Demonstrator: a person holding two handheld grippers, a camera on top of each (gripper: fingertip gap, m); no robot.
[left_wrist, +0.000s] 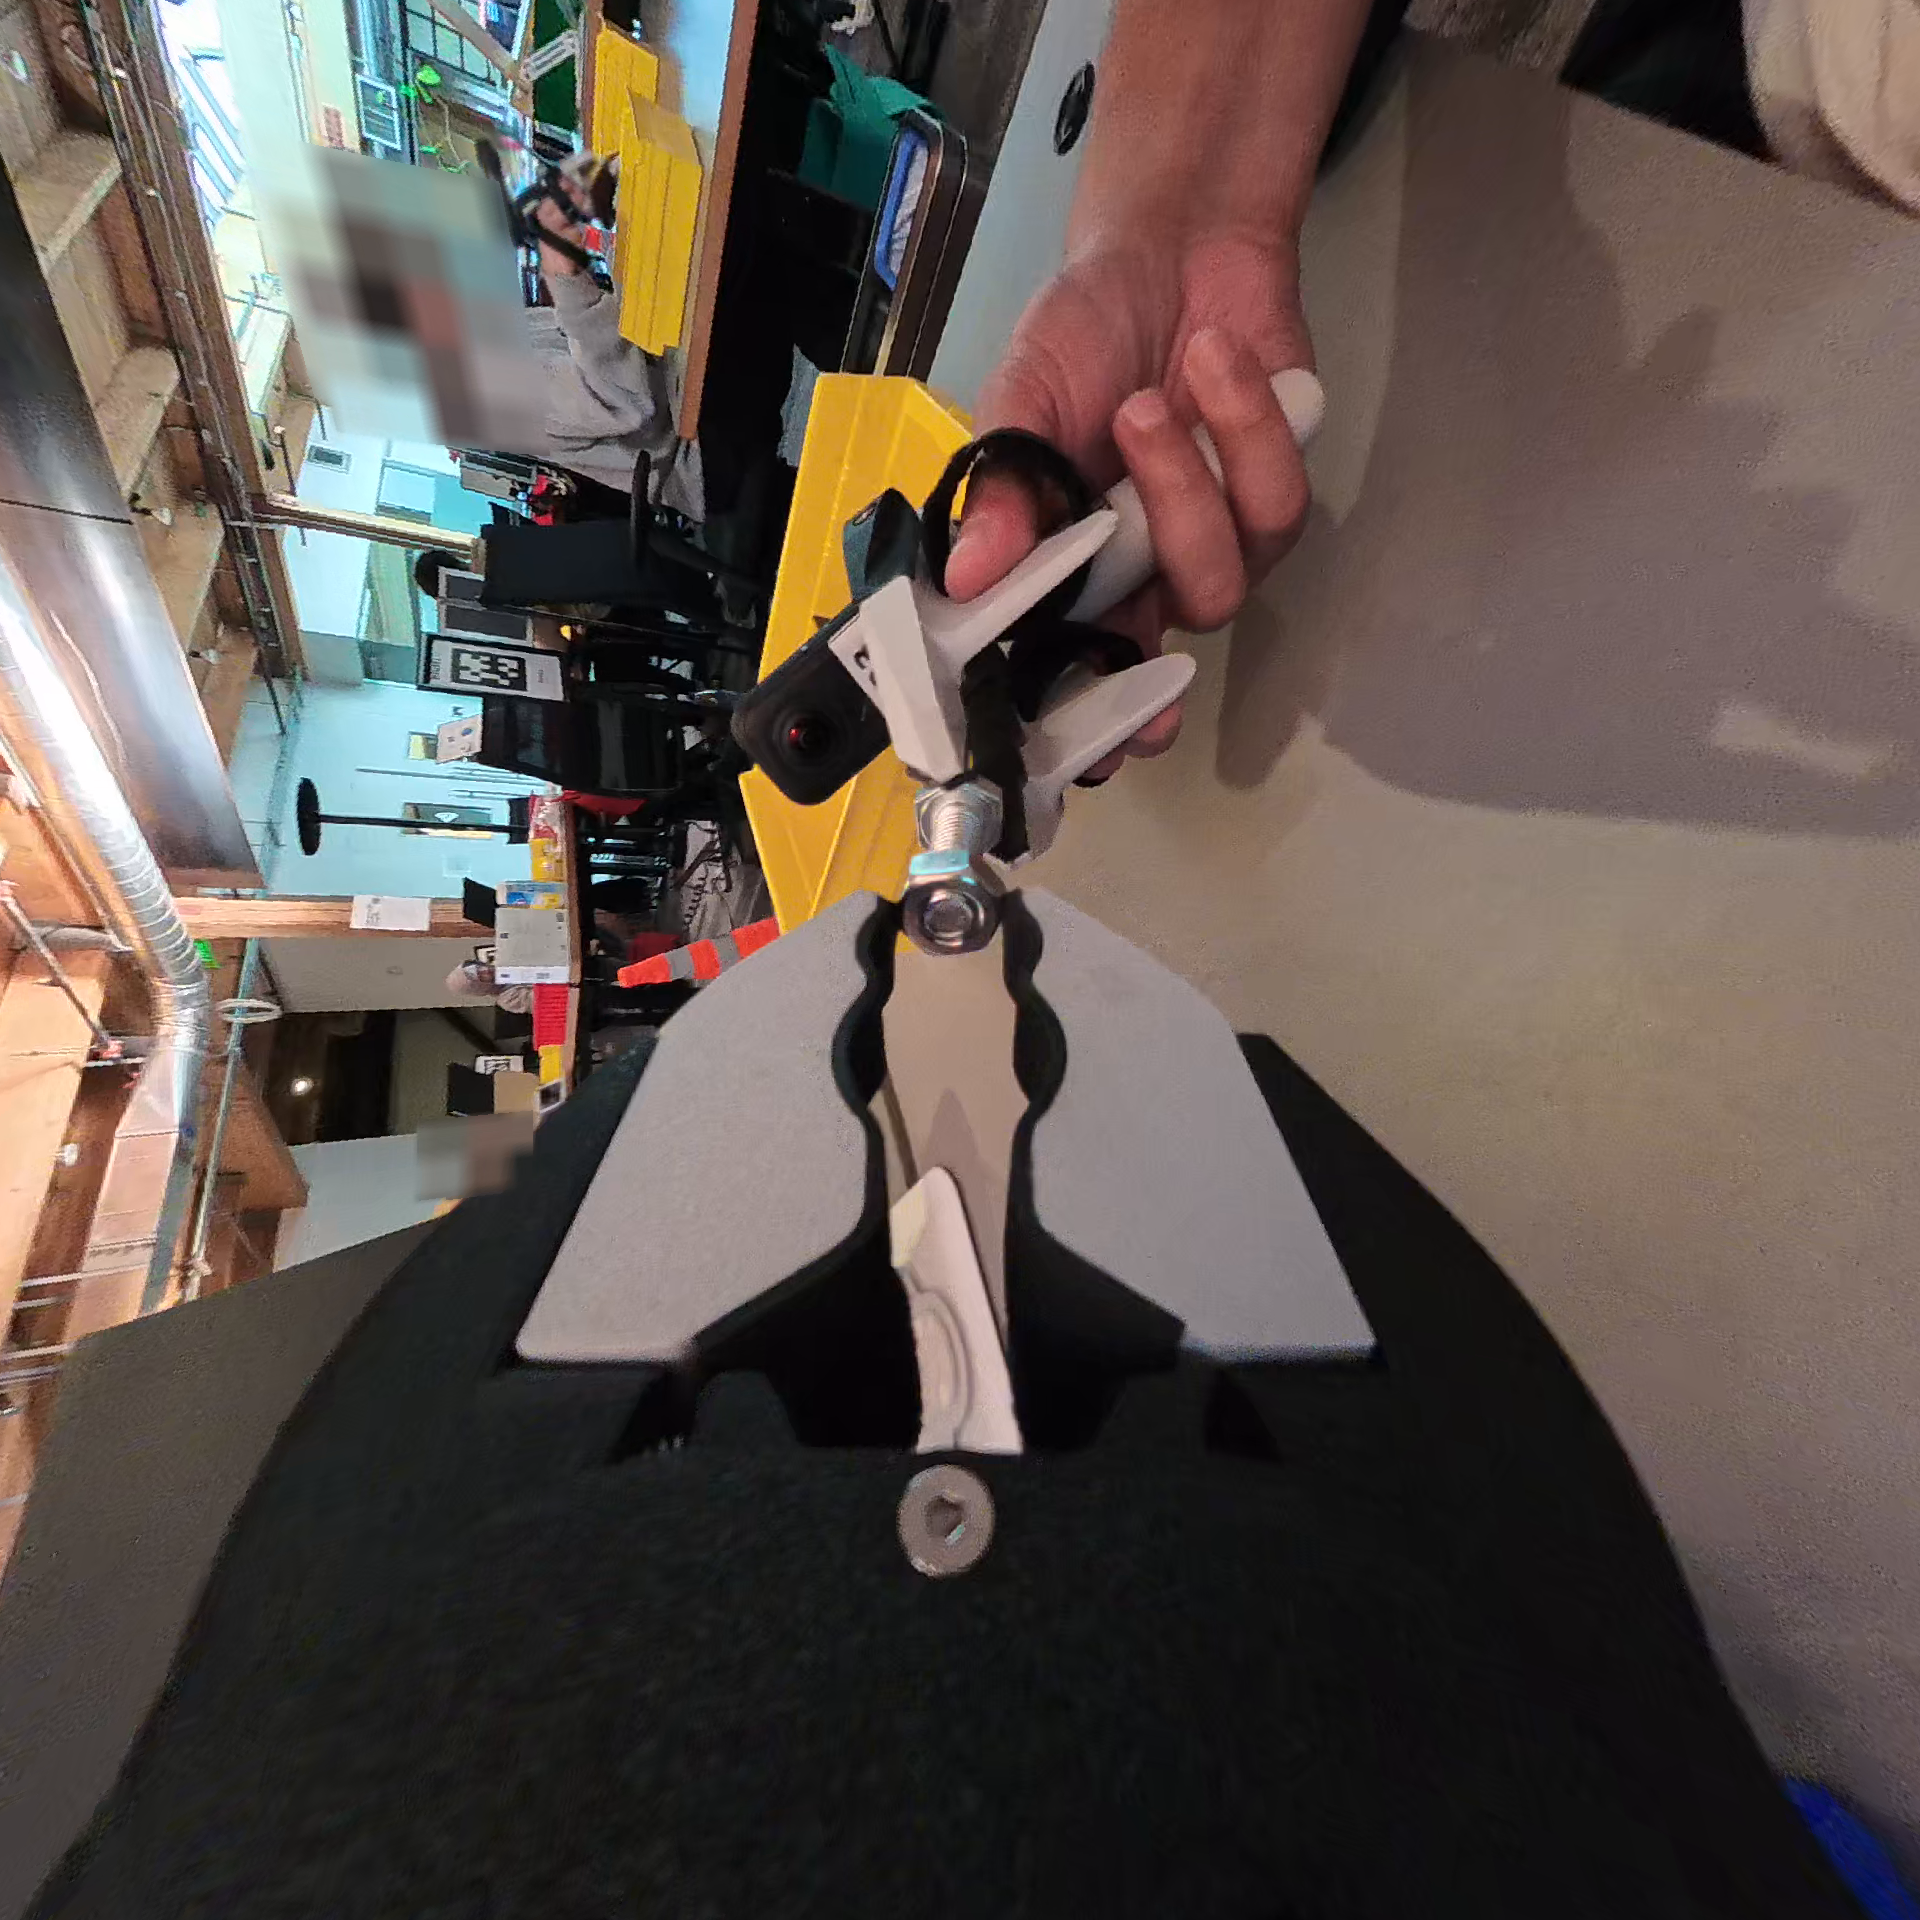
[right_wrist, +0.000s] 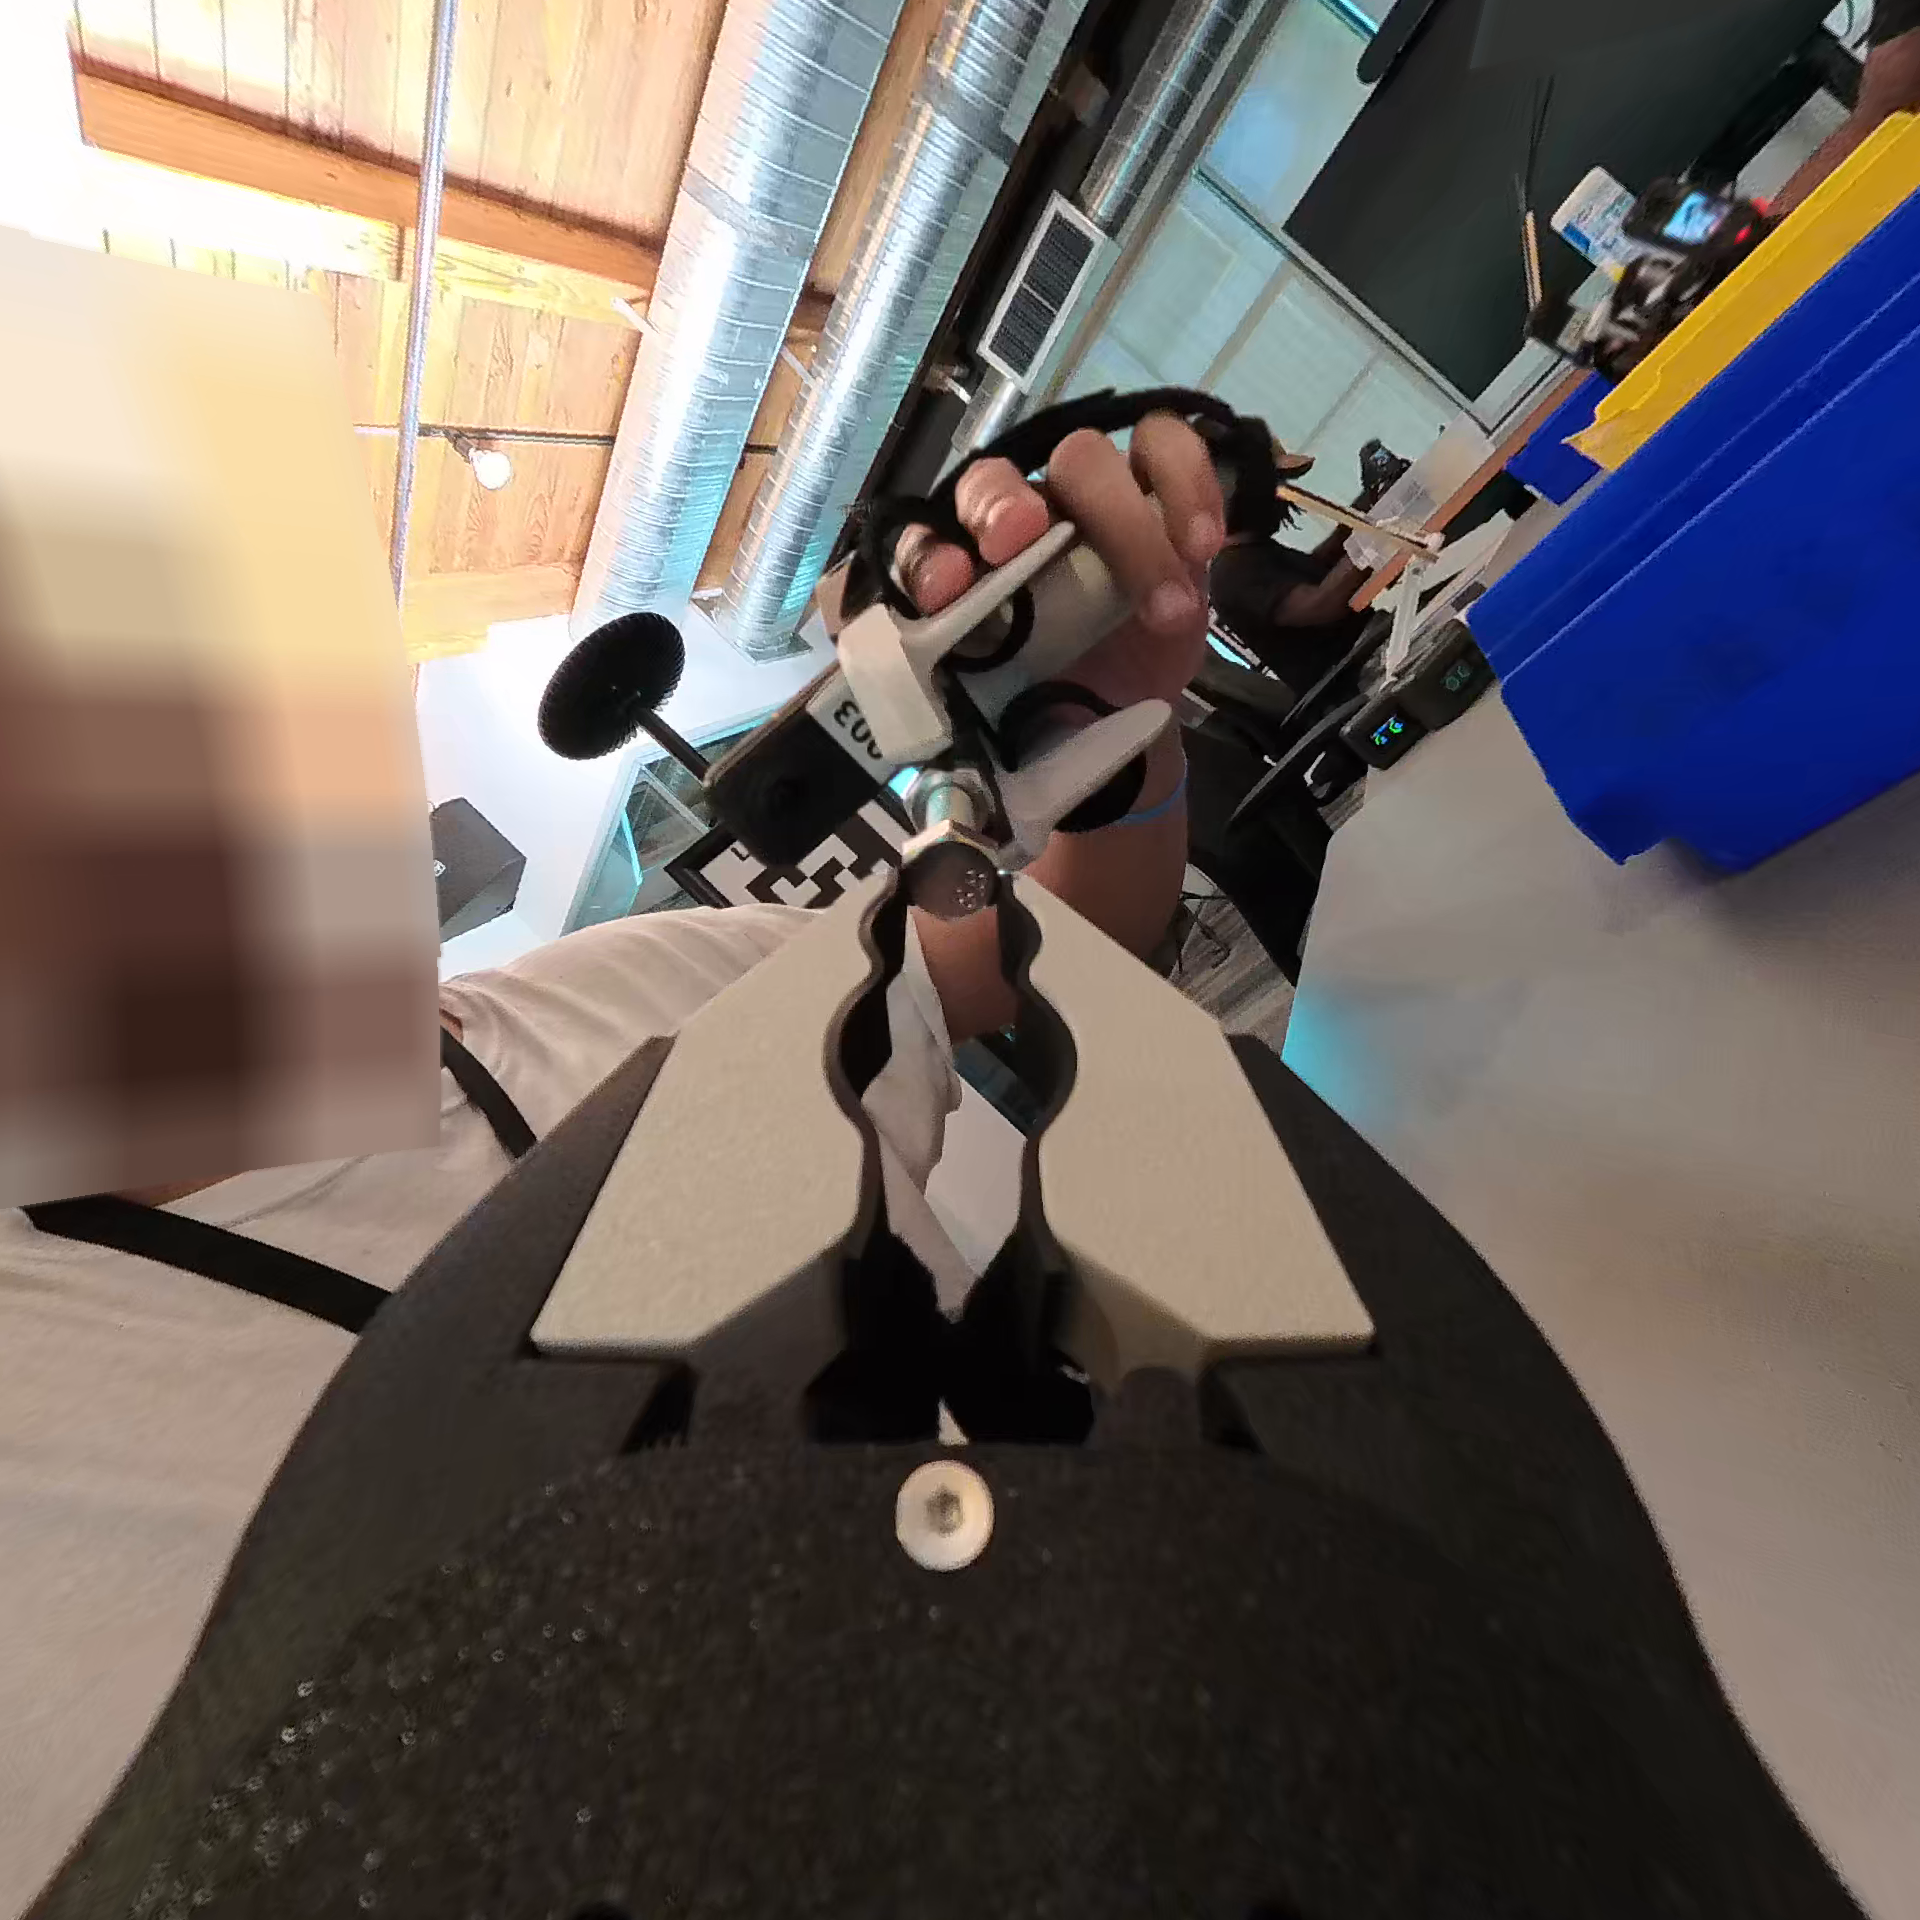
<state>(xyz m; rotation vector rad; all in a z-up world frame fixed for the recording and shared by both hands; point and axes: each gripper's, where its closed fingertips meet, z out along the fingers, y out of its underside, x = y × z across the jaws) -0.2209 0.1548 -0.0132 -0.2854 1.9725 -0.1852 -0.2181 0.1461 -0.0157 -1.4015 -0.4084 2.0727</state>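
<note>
Left wrist view: left gripper (left_wrist: 948, 920) was clamped on the silver hex nut (left_wrist: 948, 920) threaded on a silver steel bolt (left_wrist: 954, 821), held up over the beige tabletop (left_wrist: 1558, 935), yellow plastic bin (left_wrist: 831, 644) far left.

Right wrist view: right gripper (right_wrist: 954, 883) was clamped on the bolt's hex head (right_wrist: 954, 883), blue plastic bin (right_wrist: 1714, 644) far right. Threading step seemingly in hand; a turn needs opposed twisting.

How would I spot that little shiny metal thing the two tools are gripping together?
In the left wrist view, find the yellow bin on the pale table. Before it, the left gripper and right gripper meet tip to tip on a silver threaded bolt. It alone is shiny metal, with a hex nut at its near end.
</note>
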